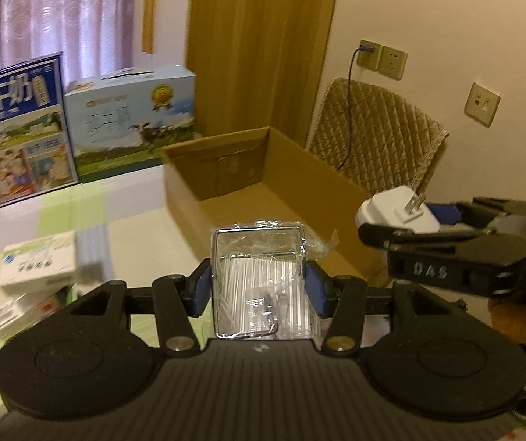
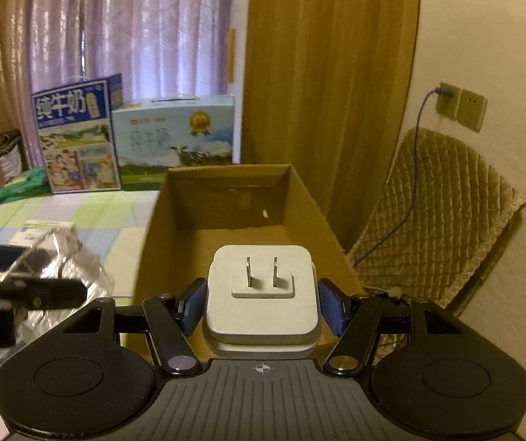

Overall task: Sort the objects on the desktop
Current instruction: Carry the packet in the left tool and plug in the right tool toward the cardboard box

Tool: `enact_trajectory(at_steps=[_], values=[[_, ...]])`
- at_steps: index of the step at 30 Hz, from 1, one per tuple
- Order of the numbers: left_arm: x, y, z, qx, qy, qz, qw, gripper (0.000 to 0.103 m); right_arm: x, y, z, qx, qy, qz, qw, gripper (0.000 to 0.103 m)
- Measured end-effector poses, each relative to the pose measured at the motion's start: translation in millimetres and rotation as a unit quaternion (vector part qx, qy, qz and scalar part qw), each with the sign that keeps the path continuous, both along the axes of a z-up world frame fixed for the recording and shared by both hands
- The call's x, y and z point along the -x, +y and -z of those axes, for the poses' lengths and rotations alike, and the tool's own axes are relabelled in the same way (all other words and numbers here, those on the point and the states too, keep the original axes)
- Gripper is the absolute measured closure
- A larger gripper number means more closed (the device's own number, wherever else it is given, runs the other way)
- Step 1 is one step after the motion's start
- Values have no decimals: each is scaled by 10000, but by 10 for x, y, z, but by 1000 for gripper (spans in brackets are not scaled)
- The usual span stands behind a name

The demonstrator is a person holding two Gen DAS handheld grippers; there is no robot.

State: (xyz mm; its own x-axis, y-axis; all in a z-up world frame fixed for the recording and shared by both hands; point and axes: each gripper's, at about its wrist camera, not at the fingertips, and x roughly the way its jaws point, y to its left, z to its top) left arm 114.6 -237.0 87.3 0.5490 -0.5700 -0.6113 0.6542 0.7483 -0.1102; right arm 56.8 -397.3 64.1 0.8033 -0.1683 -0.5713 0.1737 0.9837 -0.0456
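Observation:
My left gripper (image 1: 259, 290) is shut on a clear plastic packet (image 1: 259, 275) with a wire frame and small metal parts inside, held above the table just before the open cardboard box (image 1: 263, 169). My right gripper (image 2: 262, 303) is shut on a white power adapter (image 2: 262, 294), its two flat prongs facing forward, over the near end of the cardboard box (image 2: 226, 217). In the left wrist view the right gripper (image 1: 402, 220) comes in from the right with the adapter (image 1: 399, 213) beside the box's right wall. The left gripper's packet (image 2: 68, 257) shows at left in the right wrist view.
Two milk cartons (image 1: 20, 128) (image 1: 130, 121) stand at the table's far edge. White boxes (image 1: 38, 264) lie on the checked tablecloth at left. A quilted chair back (image 1: 377, 136) stands right of the box, below wall sockets (image 1: 380, 58) with a cable plugged in.

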Motion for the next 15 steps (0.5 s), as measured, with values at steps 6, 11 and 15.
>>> enact_trajectory(at_steps=[6,11,15], values=[[-187,-311,52,146,136,225,9995,56,-142,-242,68,-42,70,48,10000,41],[-285,-518,135,125,188,296,9993,56,-236,-428,99,-118,53,134,9998,41],[-348,-635,234,213,285,424,9985,56,-290,-536,146,-147,86,169,9997,42]])
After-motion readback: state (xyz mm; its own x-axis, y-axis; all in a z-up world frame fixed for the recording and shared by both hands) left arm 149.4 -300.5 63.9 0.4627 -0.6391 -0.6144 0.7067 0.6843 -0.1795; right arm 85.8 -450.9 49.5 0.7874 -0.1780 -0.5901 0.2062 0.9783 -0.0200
